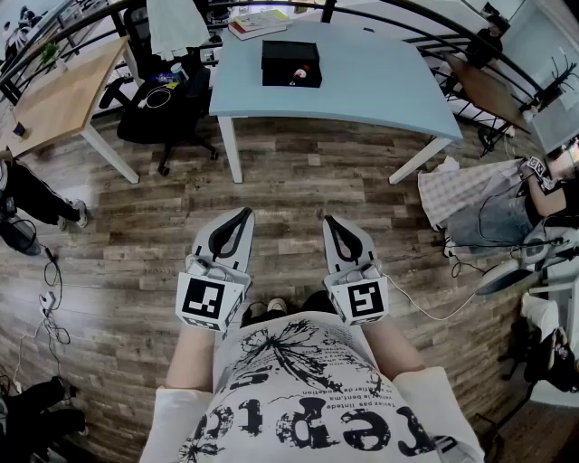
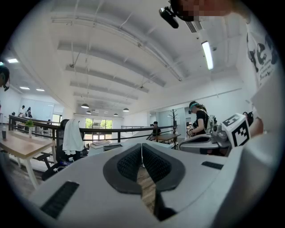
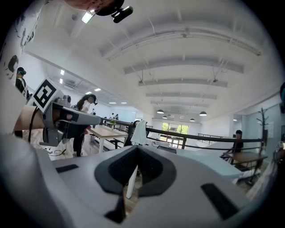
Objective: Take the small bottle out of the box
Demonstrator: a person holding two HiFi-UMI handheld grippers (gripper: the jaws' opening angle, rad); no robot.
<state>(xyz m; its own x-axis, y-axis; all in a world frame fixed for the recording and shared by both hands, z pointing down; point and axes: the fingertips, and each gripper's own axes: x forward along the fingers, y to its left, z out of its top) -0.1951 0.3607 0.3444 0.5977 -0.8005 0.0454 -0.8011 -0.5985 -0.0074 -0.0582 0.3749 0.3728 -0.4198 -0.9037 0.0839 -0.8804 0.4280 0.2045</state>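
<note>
A black box (image 1: 291,63) lies open on the light blue table (image 1: 362,86) far ahead of me. A small red and white item (image 1: 296,74) shows inside it, too small to identify. Both grippers are held low in front of my body, over the wooden floor and well short of the table. The left gripper (image 1: 246,213) is shut with nothing in it, its dark pads meeting in the left gripper view (image 2: 142,153). To its right, the right gripper (image 1: 329,221) is likewise shut and empty (image 3: 136,156). Each gripper view looks up at the ceiling.
A black office chair with a bag (image 1: 167,108) stands at the table's left corner, beside a wooden table (image 1: 63,90). Books (image 1: 258,24) lie at the blue table's far edge. A seated person (image 1: 507,203) is at the right. Cables (image 1: 45,307) trail on the floor at left.
</note>
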